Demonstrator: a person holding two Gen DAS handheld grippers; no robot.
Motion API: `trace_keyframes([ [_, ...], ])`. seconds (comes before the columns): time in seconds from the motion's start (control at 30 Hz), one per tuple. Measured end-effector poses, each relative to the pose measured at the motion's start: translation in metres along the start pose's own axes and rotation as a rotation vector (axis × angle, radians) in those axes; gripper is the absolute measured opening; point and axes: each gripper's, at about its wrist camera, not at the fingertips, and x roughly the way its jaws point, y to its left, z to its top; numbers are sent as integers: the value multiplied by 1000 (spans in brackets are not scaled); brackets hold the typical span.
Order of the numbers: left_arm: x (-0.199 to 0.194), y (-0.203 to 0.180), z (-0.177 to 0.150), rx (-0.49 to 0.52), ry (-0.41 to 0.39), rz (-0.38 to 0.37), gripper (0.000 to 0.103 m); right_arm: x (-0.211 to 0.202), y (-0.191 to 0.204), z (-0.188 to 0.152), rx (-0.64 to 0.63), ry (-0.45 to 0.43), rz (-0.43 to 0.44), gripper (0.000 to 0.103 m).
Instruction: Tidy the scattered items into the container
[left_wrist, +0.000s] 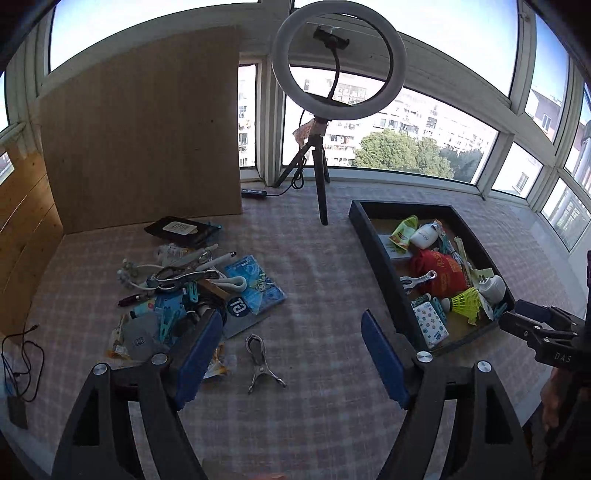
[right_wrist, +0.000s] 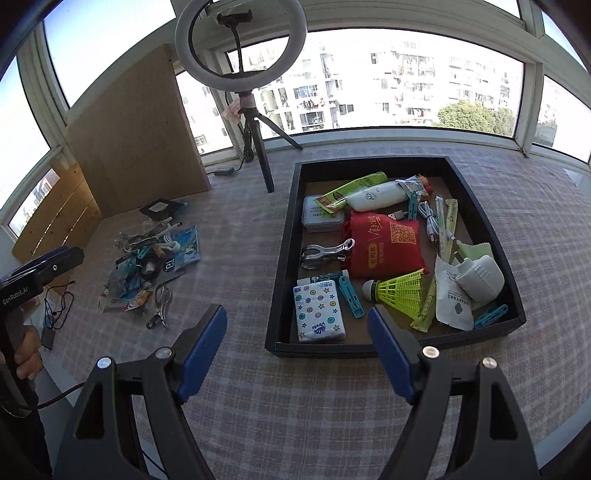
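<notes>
Between the left gripper's (left_wrist: 291, 354) spread, empty fingers (left_wrist: 199, 354) a metal clip (left_wrist: 263, 363) is lying alone on the checked surface (left_wrist: 314, 258), while the right gripper's (right_wrist: 295, 347) fingers (right_wrist: 388, 354), likewise parted and holding nothing, are hovering at the near rim of the black tray (right_wrist: 284, 236). Part of the clutter is already sitting in that tray, a red pouch (right_wrist: 384, 240) and a yellow shuttlecock (right_wrist: 400, 290) among it, but a pile of loose items (left_wrist: 177, 291) is waiting toward the surface's left edge, so the job looks partway through. Judging by that, the next move is calling for lowering the left fingers around the clip, closing, and carrying it to the tray.
</notes>
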Motion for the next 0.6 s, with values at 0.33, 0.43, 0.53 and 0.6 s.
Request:
trace_keyframes([
  [0.33, -40, 81, -19, 2, -32, 70, 77, 17, 82, -13, 25, -8, 33, 78],
  [0.43, -45, 100, -23, -3, -38, 94, 77, 22, 102, -14, 4, 2, 30, 78],
  [0.53, -49, 116, -25, -36, -53, 94, 77, 21, 114, -12, -31, -5, 8, 78],
  [0.6, -51, 122, -25, -49, -63, 96, 77, 21, 121, -11, -56, -11, -9, 78],
])
